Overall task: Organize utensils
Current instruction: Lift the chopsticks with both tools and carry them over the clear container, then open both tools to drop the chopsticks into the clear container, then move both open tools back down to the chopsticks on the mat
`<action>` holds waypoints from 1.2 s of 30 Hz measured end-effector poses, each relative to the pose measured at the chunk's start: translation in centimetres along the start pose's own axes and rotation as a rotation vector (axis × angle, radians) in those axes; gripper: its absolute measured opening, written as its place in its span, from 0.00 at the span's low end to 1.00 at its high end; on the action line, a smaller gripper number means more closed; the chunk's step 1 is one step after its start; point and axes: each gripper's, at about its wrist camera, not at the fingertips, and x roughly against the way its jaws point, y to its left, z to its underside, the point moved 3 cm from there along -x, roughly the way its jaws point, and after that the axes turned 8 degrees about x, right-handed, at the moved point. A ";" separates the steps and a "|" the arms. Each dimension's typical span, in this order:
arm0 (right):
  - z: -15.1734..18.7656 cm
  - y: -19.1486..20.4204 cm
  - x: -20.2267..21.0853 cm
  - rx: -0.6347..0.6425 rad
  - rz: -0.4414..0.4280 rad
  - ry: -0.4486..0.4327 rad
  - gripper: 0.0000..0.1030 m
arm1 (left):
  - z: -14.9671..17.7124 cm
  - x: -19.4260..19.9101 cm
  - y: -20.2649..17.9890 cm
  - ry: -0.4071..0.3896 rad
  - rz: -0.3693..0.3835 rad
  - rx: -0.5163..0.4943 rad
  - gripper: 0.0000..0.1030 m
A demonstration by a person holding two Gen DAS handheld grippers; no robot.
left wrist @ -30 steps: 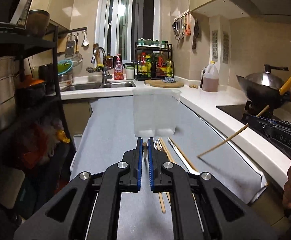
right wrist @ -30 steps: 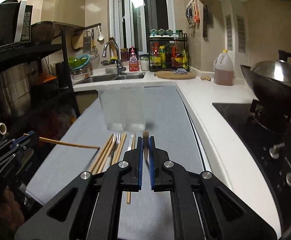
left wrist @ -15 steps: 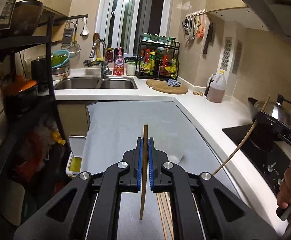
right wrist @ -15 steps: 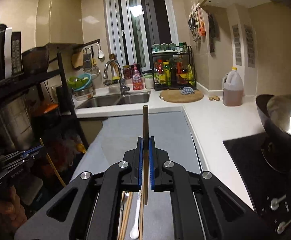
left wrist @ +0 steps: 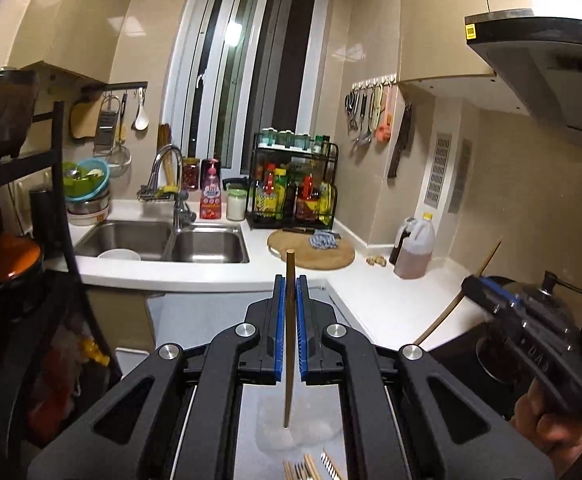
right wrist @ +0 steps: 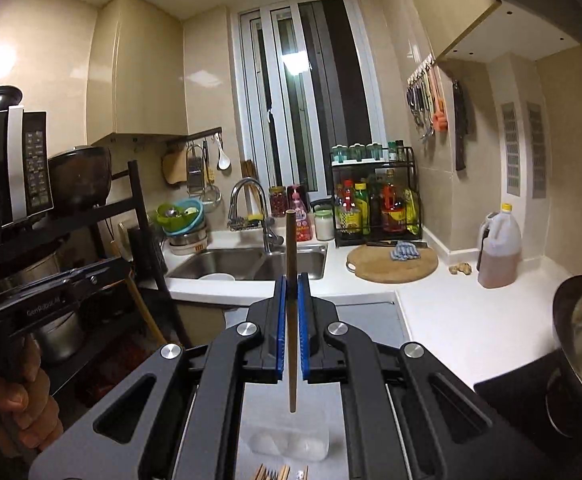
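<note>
Counts on and above the grey-matted counter

Two black two-finger grippers with blue pads (left wrist: 290,284) (right wrist: 291,282), each clamping one brown wooden chopstick (left wrist: 290,320) (right wrist: 291,300); one clear plastic container (right wrist: 289,446); one round wooden cutting board (right wrist: 375,270); one double steel sink (left wrist: 207,246)

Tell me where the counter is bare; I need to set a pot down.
Free: the white counter between the round wooden board and the black stove, left of the brown oil jug. Also the grey mat below the steel sink. Crowded: the black condiment rack, and around the clear plastic container.
</note>
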 end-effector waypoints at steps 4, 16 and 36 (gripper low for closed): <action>2.5 -0.3 -2.7 -0.006 -0.016 0.038 0.06 | 0.9 -3.7 0.7 0.041 0.004 0.017 0.05; 12.0 -1.2 -8.8 -0.045 -0.039 0.255 0.07 | 8.7 -10.1 3.0 0.244 -0.020 0.022 0.05; 14.0 1.0 5.3 0.024 0.079 0.122 0.33 | 12.2 4.3 1.5 0.039 -0.088 -0.002 0.33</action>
